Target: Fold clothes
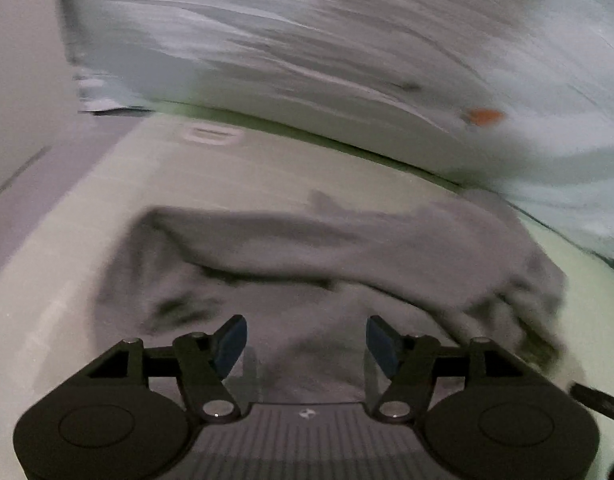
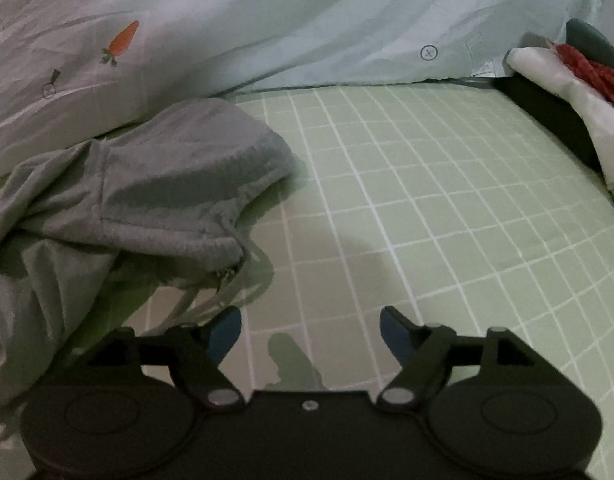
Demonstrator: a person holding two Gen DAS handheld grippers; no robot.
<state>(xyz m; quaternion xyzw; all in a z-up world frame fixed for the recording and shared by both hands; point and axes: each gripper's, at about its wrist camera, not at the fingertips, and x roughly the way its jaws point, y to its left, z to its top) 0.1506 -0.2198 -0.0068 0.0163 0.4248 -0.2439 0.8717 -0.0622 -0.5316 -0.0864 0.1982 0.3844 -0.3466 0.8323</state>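
A grey hooded garment [image 1: 327,264] lies crumpled on the green bed sheet in the blurred left wrist view. My left gripper [image 1: 307,344] hovers just above it, open, with only cloth below and nothing pressed between the blue pads. In the right wrist view the same grey garment [image 2: 147,192] sits at the left, hood bunched, its zipper pull and drawstrings [image 2: 223,280] trailing onto the sheet. My right gripper [image 2: 311,336] stands open over the bare checked sheet, to the right of the garment and apart from it.
A pale quilt with carrot prints [image 2: 123,40] is heaped along the back of the bed. The green checked sheet [image 2: 447,200] stretches to the right. At the far right lies a white and red bundle [image 2: 567,76] against a dark edge.
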